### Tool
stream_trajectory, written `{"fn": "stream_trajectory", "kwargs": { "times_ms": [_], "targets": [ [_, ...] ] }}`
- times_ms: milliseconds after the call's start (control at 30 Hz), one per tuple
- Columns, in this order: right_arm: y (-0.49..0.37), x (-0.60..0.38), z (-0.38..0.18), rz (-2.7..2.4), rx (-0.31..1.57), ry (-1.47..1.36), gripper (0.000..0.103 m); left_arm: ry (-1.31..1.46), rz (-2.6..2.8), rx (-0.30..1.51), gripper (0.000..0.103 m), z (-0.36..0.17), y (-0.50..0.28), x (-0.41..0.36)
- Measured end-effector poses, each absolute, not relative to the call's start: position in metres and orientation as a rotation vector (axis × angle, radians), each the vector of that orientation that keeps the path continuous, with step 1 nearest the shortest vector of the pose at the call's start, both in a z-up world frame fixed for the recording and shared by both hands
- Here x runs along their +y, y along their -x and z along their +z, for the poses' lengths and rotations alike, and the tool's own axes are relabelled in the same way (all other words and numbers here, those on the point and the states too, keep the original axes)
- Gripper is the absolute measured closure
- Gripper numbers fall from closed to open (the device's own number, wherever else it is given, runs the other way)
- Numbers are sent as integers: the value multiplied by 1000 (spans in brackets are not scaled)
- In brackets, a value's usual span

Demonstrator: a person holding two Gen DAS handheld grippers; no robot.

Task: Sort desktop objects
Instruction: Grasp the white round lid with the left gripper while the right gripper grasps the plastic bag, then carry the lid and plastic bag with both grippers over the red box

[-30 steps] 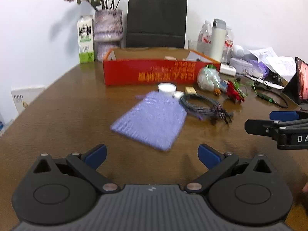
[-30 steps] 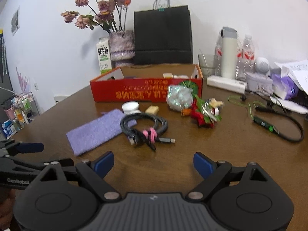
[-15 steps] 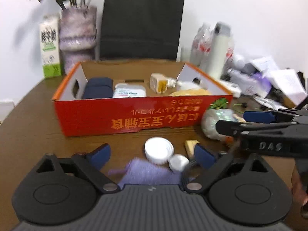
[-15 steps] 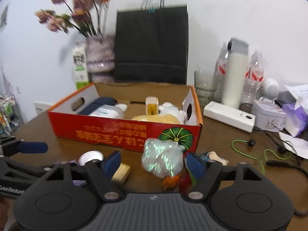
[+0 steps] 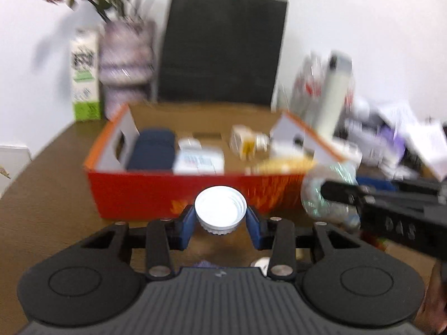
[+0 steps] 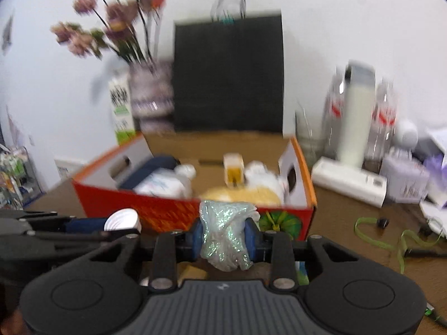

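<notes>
A second ago both my grippers were spread wide over the table, with the lilac cloth and the coiled cable lying ahead of them; now the red cardboard box (image 5: 145, 192) fills the view just beyond my fingertips, and each gripper has something between its blue pads.

In my left gripper (image 5: 220, 220) sits a white plastic cap (image 5: 220, 206), round, ribbed around its rim, its threaded hollow facing the camera. The jaws are closing and the pads press on its two sides (the cap is clear of the table). It hangs just in front of the box's near wall.

My right gripper (image 6: 224, 238) is closing on a crinkled, glittery clear plastic bag (image 6: 225, 231), soft and shapeless, bunched between the pads near the box's right front corner, beside the green pumpkin print.

The box is open-topped, brown inside, with oval handle holes in its end walls. In it lie a dark blue fabric pouch (image 5: 152, 150) at the left, a white bottle and something yellow, all blurred.
</notes>
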State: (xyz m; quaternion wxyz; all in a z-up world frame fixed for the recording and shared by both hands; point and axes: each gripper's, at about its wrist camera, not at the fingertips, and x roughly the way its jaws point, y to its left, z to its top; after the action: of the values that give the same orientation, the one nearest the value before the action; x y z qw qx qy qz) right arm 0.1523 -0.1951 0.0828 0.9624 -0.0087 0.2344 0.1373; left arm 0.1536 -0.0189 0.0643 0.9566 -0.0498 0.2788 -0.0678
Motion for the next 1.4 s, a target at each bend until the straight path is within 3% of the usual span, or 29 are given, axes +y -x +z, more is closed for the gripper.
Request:
{"fn": "stream_trajectory", "kwargs": {
  "times_ms": [200,667,967,1400],
  "targets": [
    [-88,-190,100,347,431,4,74,179,-137,534,63,89,-94,-6],
    [39,-191,54,348,516,44,73,116,-148,563,63,58,37,-13],
    [72,-198,57,335,464,43,73,124,-162,579,63,53,61,-21],
    [35,-217,74,314,414,-8,73,131,-155,533,63,72,28,-23]
  ]
}}
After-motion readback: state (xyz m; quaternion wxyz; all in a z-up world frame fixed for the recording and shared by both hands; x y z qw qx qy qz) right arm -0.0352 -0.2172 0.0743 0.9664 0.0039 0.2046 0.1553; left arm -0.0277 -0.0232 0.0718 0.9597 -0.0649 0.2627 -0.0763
